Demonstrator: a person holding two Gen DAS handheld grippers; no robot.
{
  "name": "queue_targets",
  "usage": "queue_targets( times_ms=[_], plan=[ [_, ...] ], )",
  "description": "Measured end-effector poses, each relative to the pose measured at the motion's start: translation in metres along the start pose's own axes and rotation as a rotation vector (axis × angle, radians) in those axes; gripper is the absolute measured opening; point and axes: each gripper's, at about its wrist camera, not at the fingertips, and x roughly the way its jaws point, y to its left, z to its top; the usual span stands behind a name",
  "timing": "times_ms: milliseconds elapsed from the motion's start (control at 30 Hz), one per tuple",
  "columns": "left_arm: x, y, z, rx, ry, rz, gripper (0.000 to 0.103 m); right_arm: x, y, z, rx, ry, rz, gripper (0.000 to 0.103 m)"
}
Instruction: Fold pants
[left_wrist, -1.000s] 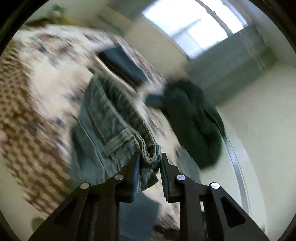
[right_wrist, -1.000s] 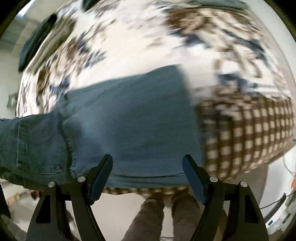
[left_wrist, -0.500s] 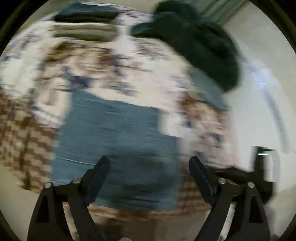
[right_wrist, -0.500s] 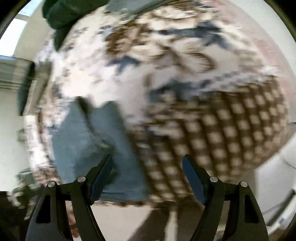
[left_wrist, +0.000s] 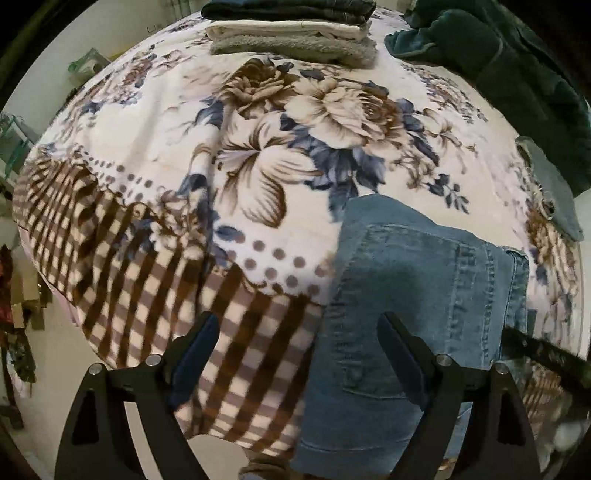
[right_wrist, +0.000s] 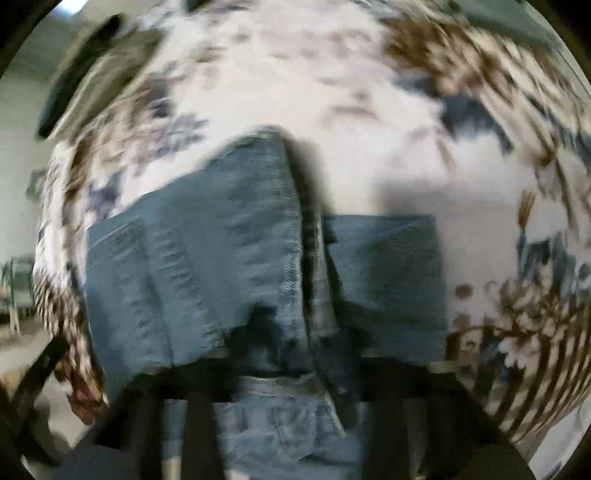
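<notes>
While your left gripper (left_wrist: 297, 354) hangs steeply over the near edge of the bed, its jaws stand wide apart with nothing pinched between them. Under the gap lies the checked border of the blanket (left_wrist: 147, 177). The left side seam of the folded jeans (left_wrist: 417, 295) runs just inside the right-hand finger (left_wrist: 402, 362), which stands in front of the denim; you cannot tell from this view whether that finger touches the cloth. The jeans lie flat on the blanket, reaching from the bed's near edge up toward the big printed flowers.

Your right gripper (right_wrist: 295, 347) is heavily blurred. Its jaws have just been closing and now stand narrow, and a raised ridge of the jeans (right_wrist: 229, 258) runs straight down between them, so it reads as clamped on that fold of denim. A flat denim panel lies to the right of the ridge and a wider one to the left.

Farther out from the left gripper, past the flowers, a stack of folded clothes (left_wrist: 291, 33) sits on the blanket: grey at the bottom, cream above it, dark blue on top. To the far right, a dark green garment (left_wrist: 517, 74) is heaped, with a small grey-blue piece of cloth (left_wrist: 550, 188) below it at the bed's right edge.
</notes>
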Motion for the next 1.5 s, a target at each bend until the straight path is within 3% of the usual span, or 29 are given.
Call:
queue_targets(
  times_ms=[133, 233, 300, 367, 433, 467, 500, 567, 667, 700, 733, 767, 867, 1000, 1067, 1100, 1133, 1167, 1200, 1233, 1300, 1333, 1367, 1500],
  plan=[
    [-0.008, -0.004, 0.006, -0.012, 0.002, -0.045, 0.087, -0.052, -0.024, -0.017, 0.129, -0.009, 0.072, 0.02],
    [-0.011, -0.011, 0.011, -0.009, 0.002, -0.078, 0.087, -0.081, -0.061, -0.035, 0.196, -0.014, 0.038, 0.02],
    [-0.008, -0.017, 0.015, -0.005, 0.006, -0.098, 0.087, -0.067, -0.087, -0.042, 0.189, 0.082, -0.004, 0.03],
    [-0.001, -0.025, 0.02, -0.011, 0.015, -0.121, 0.087, -0.047, -0.118, -0.045, 0.238, 0.176, -0.045, 0.032],
    [0.007, -0.032, 0.025, -0.011, 0.031, -0.136, 0.087, -0.052, -0.137, -0.043, 0.312, 0.131, 0.007, 0.036],
    [0.01, -0.036, 0.028, -0.007, 0.035, -0.141, 0.087, -0.056, -0.144, -0.037, 0.345, 0.086, 0.055, 0.049],
    [0.013, -0.04, 0.031, -0.001, 0.035, -0.14, 0.087, -0.059, -0.146, -0.032, 0.355, 0.06, 0.072, 0.054],
    [0.019, -0.047, 0.039, 0.009, 0.028, -0.132, 0.087, -0.057, -0.143, -0.015, 0.345, 0.004, 0.112, 0.057],
    [0.024, -0.055, 0.05, 0.02, 0.026, -0.127, 0.087, -0.035, -0.127, 0.006, 0.305, 0.041, 0.102, 0.057],
    [0.026, -0.06, 0.055, 0.032, 0.021, -0.118, 0.087, -0.029, -0.12, 0.009, 0.277, 0.04, 0.08, 0.054],
    [0.026, -0.062, 0.057, 0.042, 0.017, -0.111, 0.087, -0.027, -0.113, 0.011, 0.245, 0.017, 0.06, 0.022],
    [0.027, -0.066, 0.061, 0.06, 0.015, -0.101, 0.087, -0.029, -0.099, 0.013, 0.184, -0.005, 0.005, 0.008],
    [0.03, -0.071, 0.066, 0.084, 0.021, -0.1, 0.087, -0.051, -0.082, 0.007, 0.073, -0.087, -0.107, 0.007],
    [0.036, -0.075, 0.069, 0.1, 0.036, -0.092, 0.087, -0.089, -0.093, 0.003, 0.133, -0.17, -0.123, 0.005],
    [0.041, -0.076, 0.07, 0.097, 0.045, -0.089, 0.087, -0.103, -0.109, 0.005, 0.154, -0.216, -0.226, 0.0],
    [0.046, -0.077, 0.071, 0.089, 0.053, -0.088, 0.087, -0.101, -0.123, 0.01, 0.18, -0.21, -0.225, 0.0],
    [0.05, -0.078, 0.072, 0.084, 0.06, -0.095, 0.087, -0.094, -0.136, 0.014, 0.218, -0.154, -0.146, 0.0],
    [0.055, -0.08, 0.073, 0.081, 0.071, -0.106, 0.087, -0.081, -0.154, 0.019, 0.297, -0.064, 0.011, 0.001],
    [0.062, -0.082, 0.073, 0.078, 0.082, -0.104, 0.087, -0.075, -0.162, 0.017, 0.338, -0.033, 0.101, 0.001],
    [0.066, -0.083, 0.074, 0.079, 0.084, -0.102, 0.087, -0.073, -0.166, 0.015, 0.349, -0.012, 0.155, 0.004],
    [0.08, -0.085, 0.077, 0.08, 0.089, -0.101, 0.087, -0.069, -0.16, 0.008, 0.295, 0.028, 0.178, 0.031],
    [0.088, -0.086, 0.078, 0.084, 0.101, -0.09, 0.087, -0.068, -0.158, 0.001, 0.287, 0.042, 0.18, 0.06],
    [0.097, -0.087, 0.079, 0.084, 0.124, -0.084, 0.087, -0.066, -0.157, -0.006, 0.296, 0.052, 0.192, 0.068],
    [0.11, -0.085, 0.082, 0.063, 0.166, -0.092, 0.087, -0.035, -0.15, -0.052, 0.349, 0.208, 0.233, 0.068]
  ],
)
